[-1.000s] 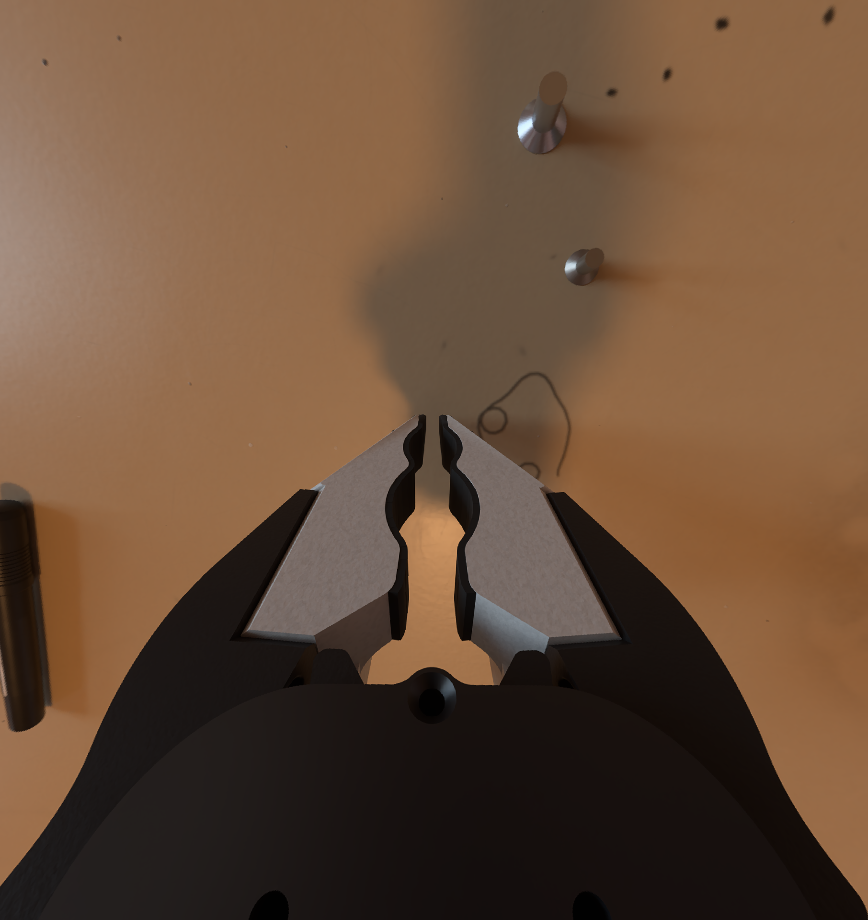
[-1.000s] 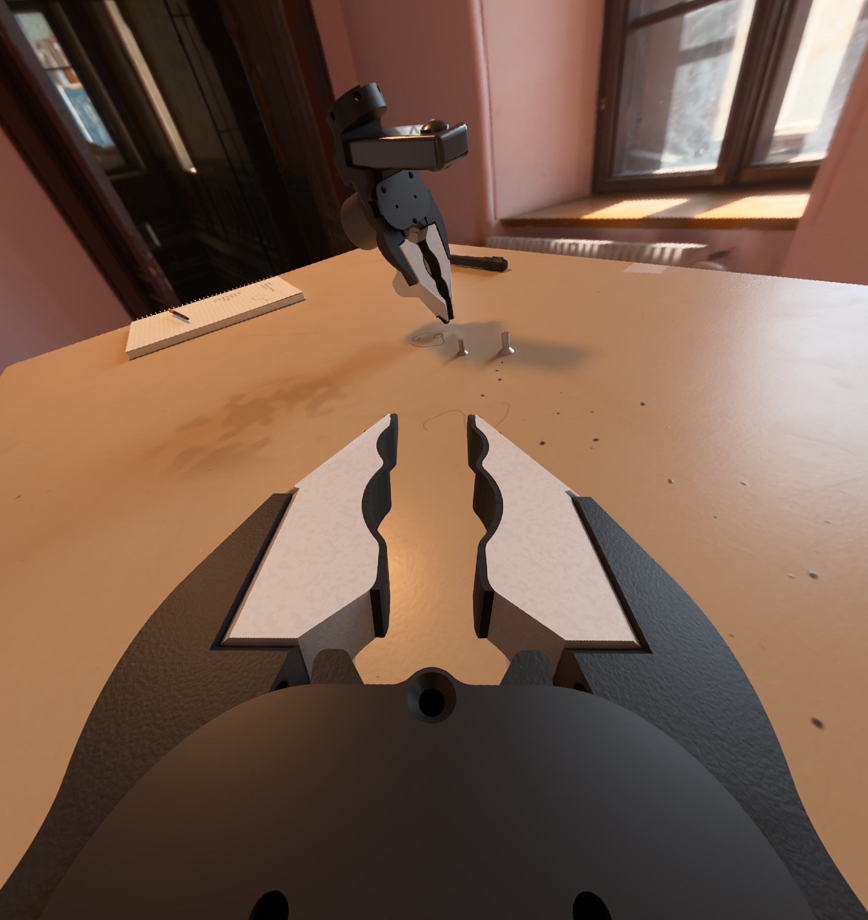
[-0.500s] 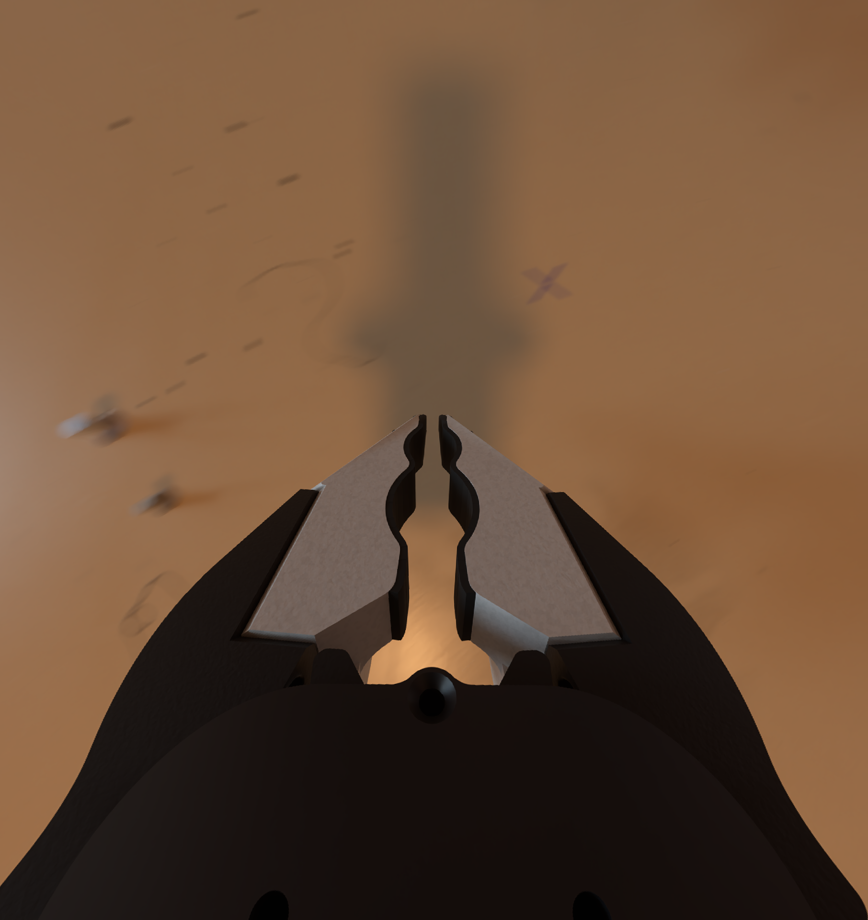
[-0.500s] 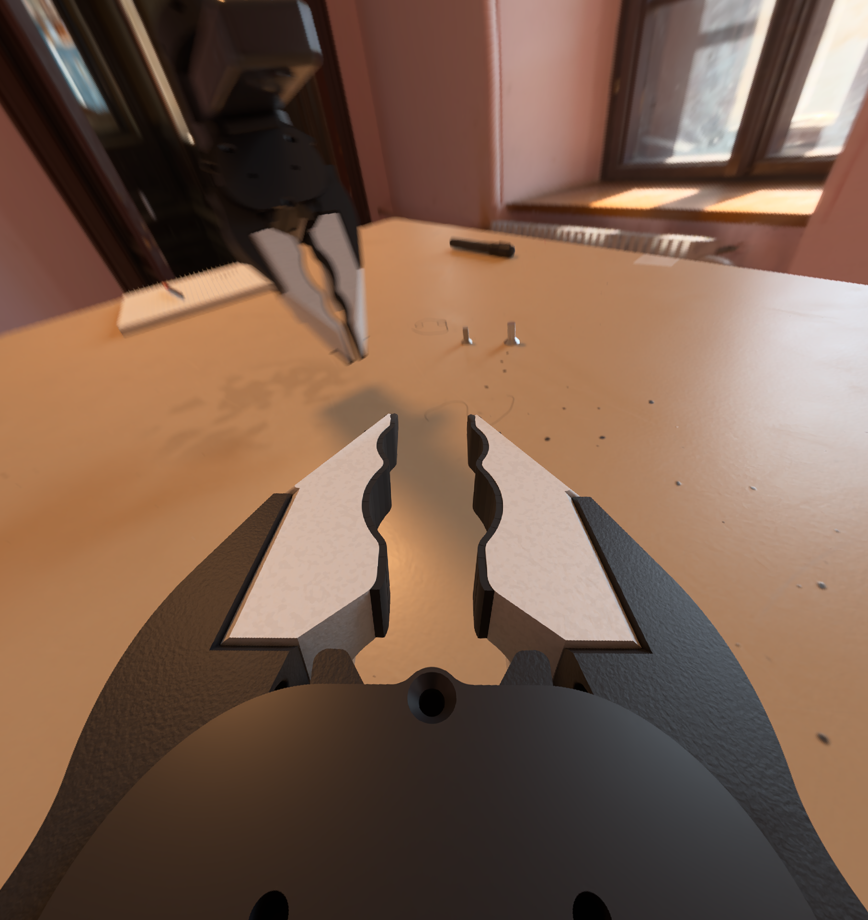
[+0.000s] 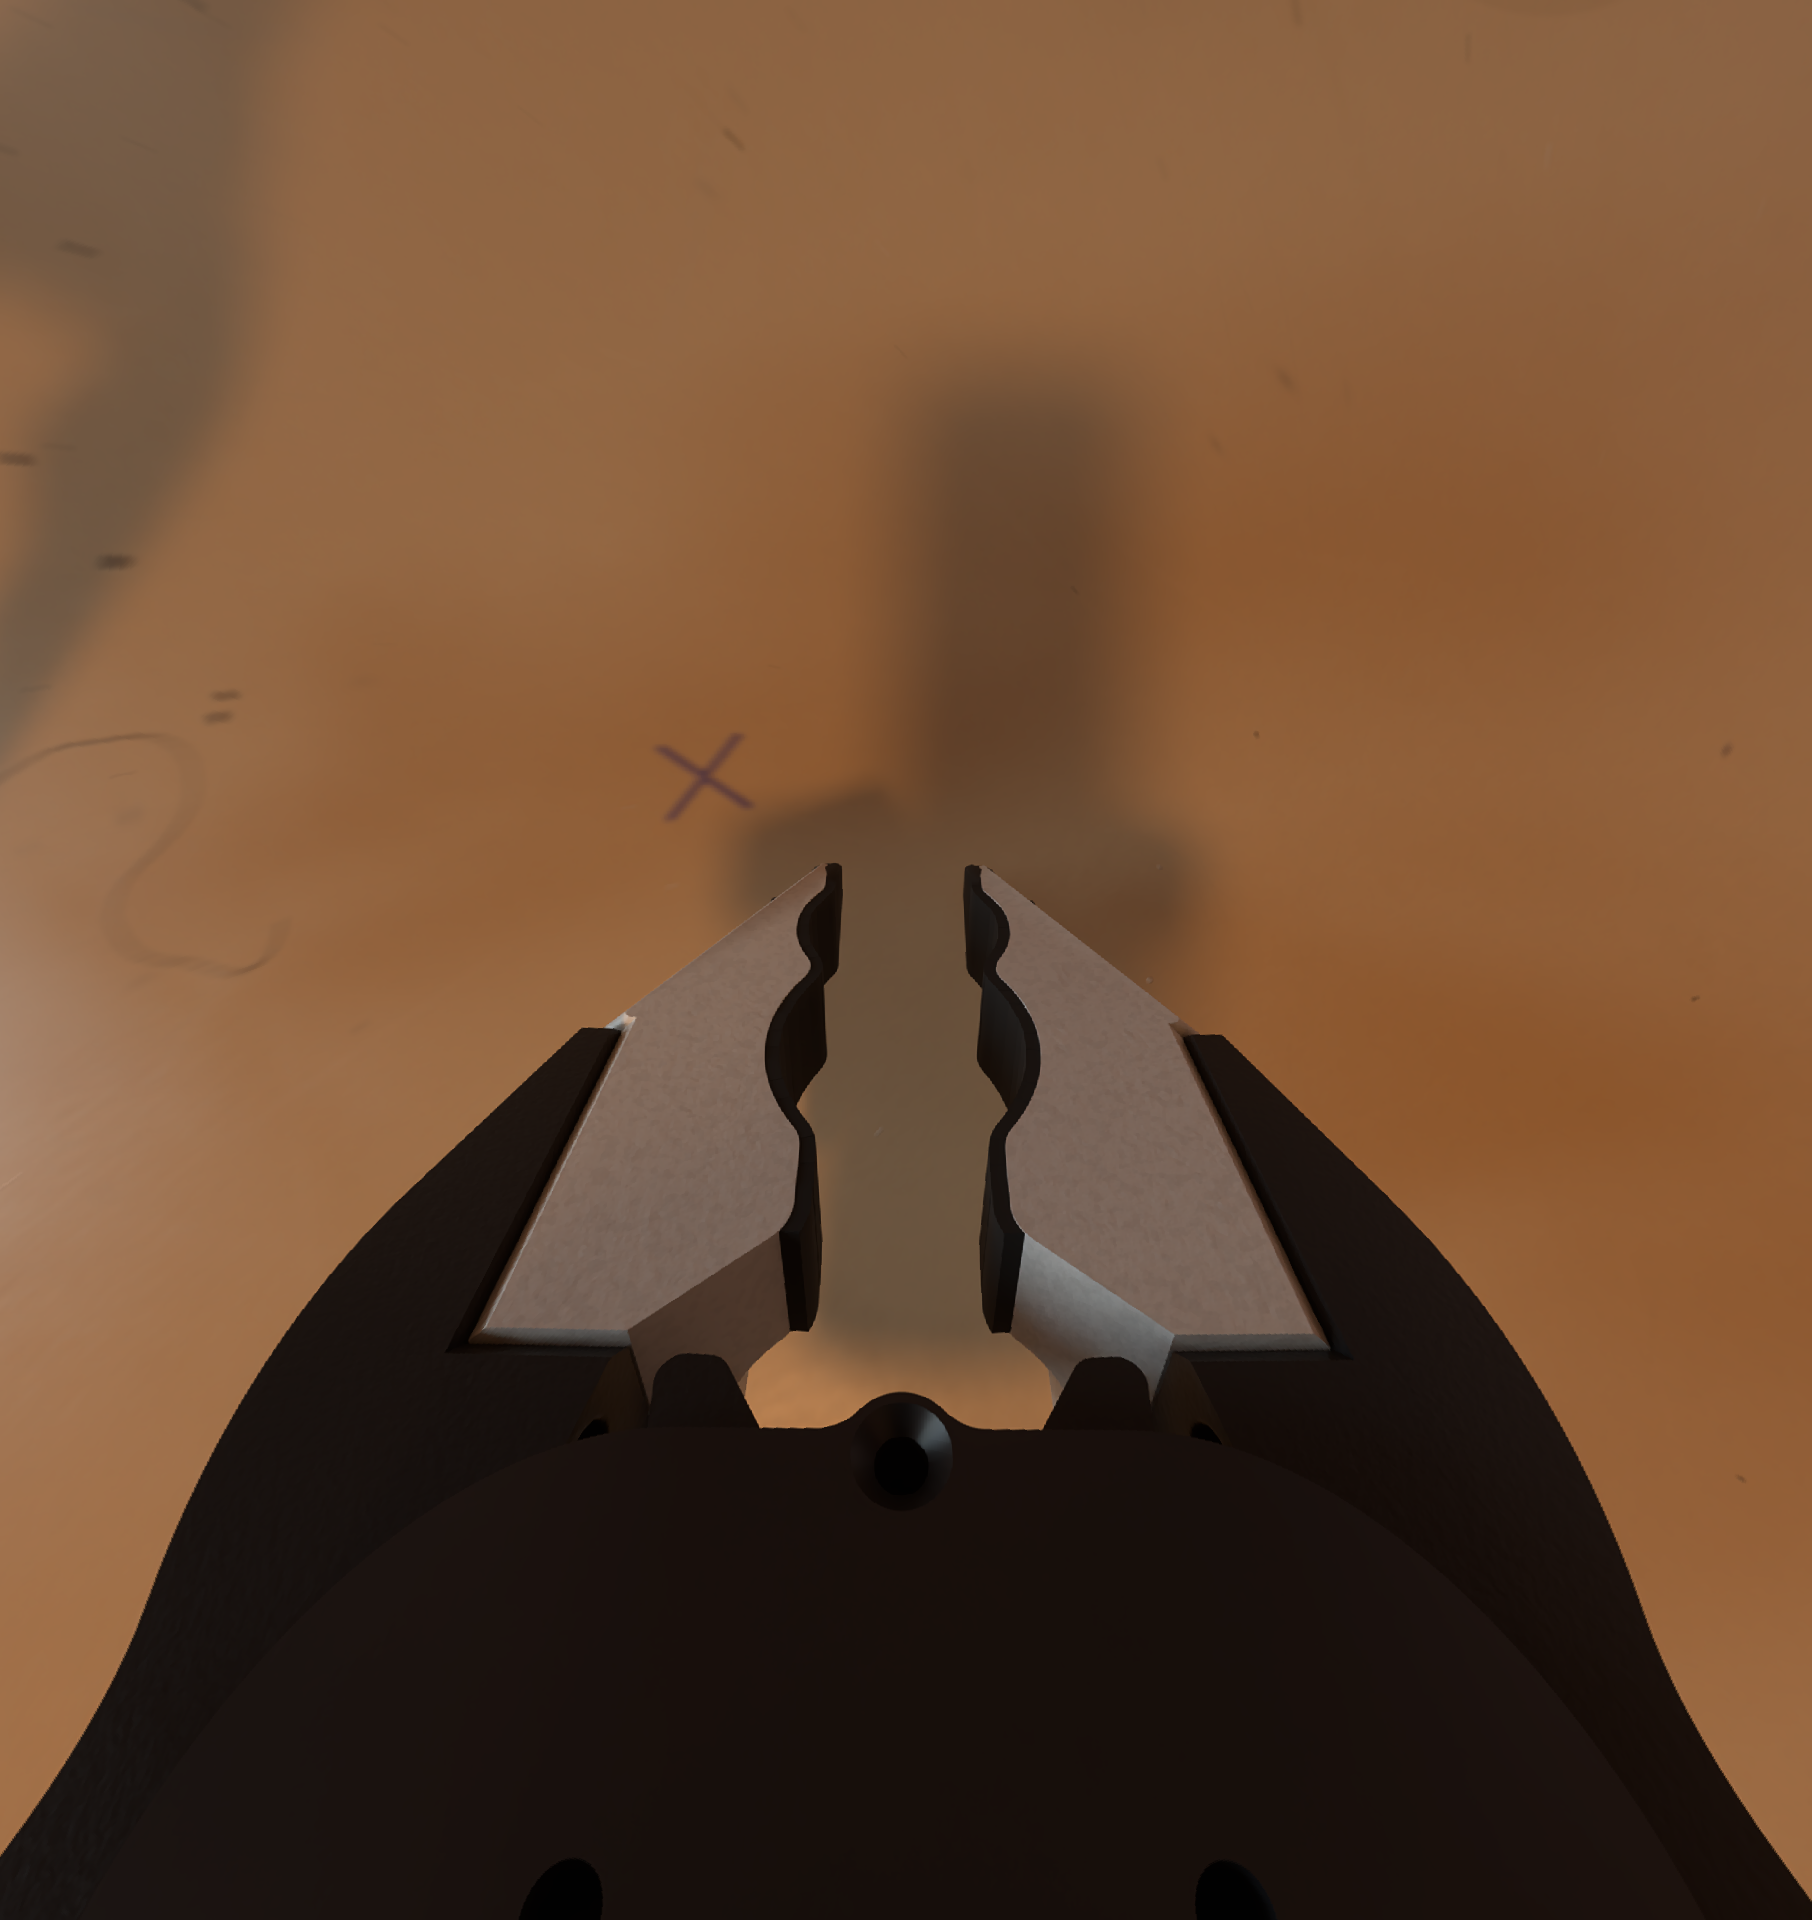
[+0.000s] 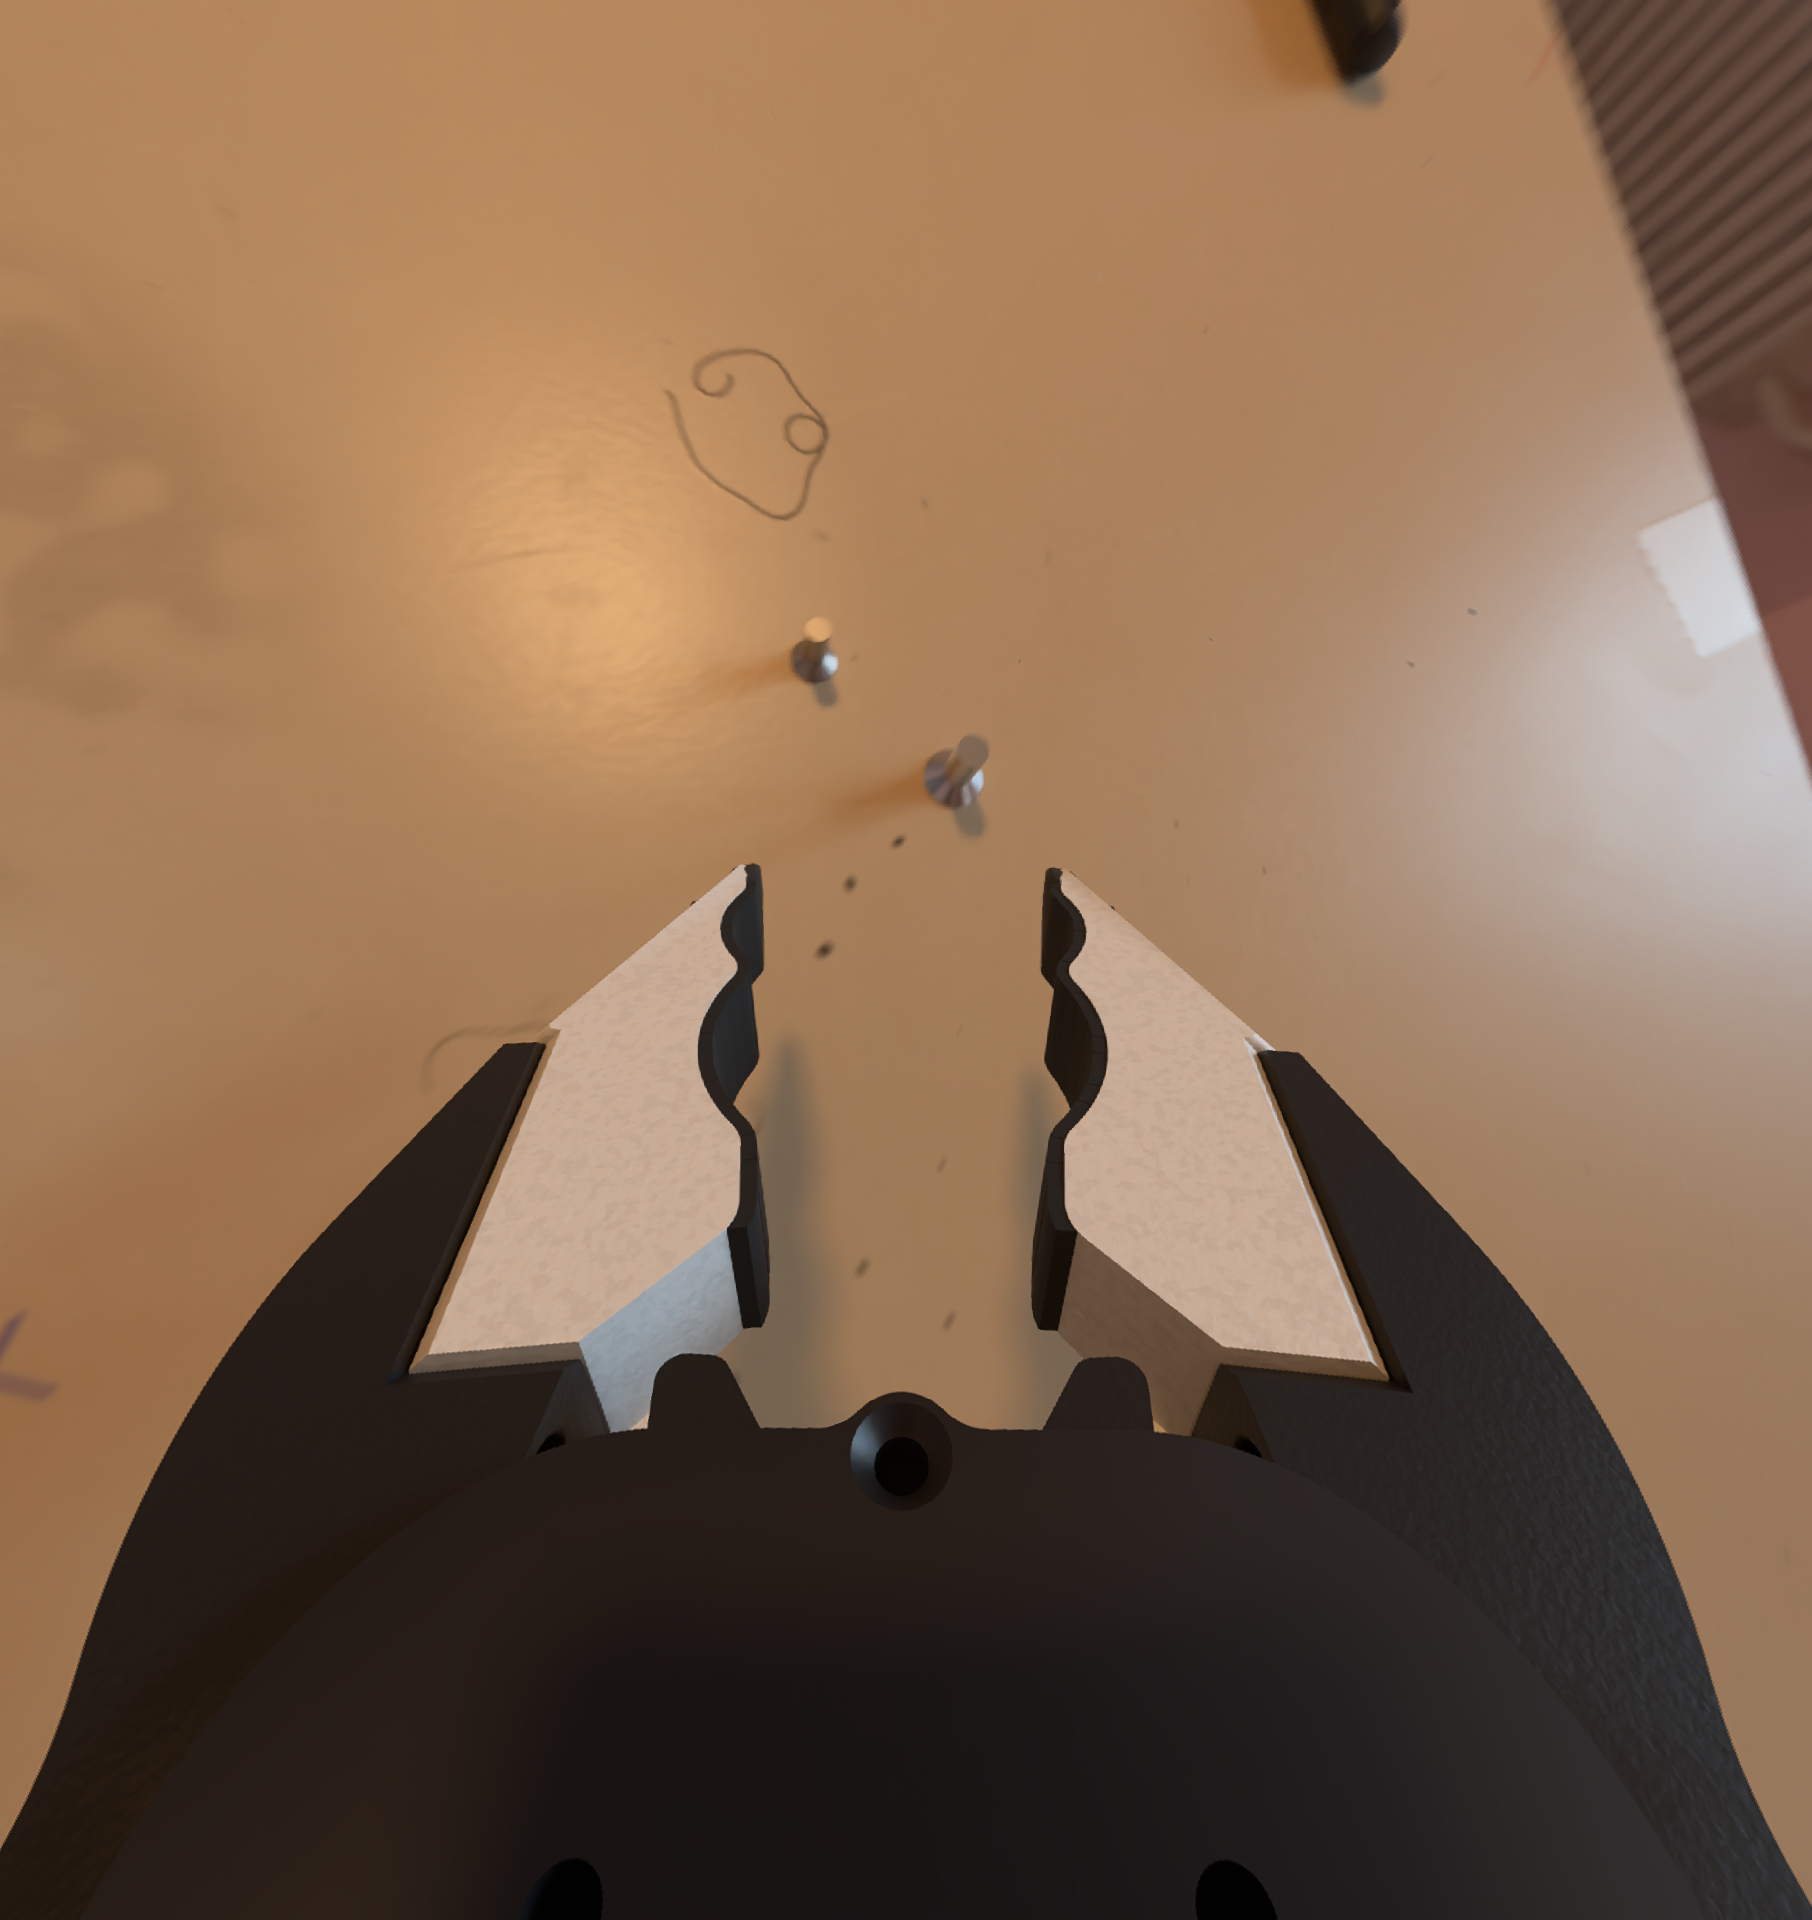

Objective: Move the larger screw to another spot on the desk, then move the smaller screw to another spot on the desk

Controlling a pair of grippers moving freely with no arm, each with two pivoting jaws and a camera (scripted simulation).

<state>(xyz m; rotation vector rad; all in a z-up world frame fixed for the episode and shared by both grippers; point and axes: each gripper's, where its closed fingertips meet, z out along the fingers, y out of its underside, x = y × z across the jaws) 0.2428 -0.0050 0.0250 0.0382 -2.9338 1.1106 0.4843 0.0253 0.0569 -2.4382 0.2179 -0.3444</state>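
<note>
I've swung my right hand-held gripper over the desk, jaws apart, the larger screw just ahead, the smaller screw beyond. My left hand-held gripper pulled away, slightly parted and empty.

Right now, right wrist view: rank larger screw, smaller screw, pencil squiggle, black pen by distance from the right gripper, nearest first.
From the right gripper, jaws open:
1. larger screw, just ahead of the fingertips, slightly right of centre.
2. smaller screw, farther ahead, slightly left.
3. pencil squiggle, beyond both screws, left of centre.
4. black pen, at the top edge, far right, mostly cut off.
</note>
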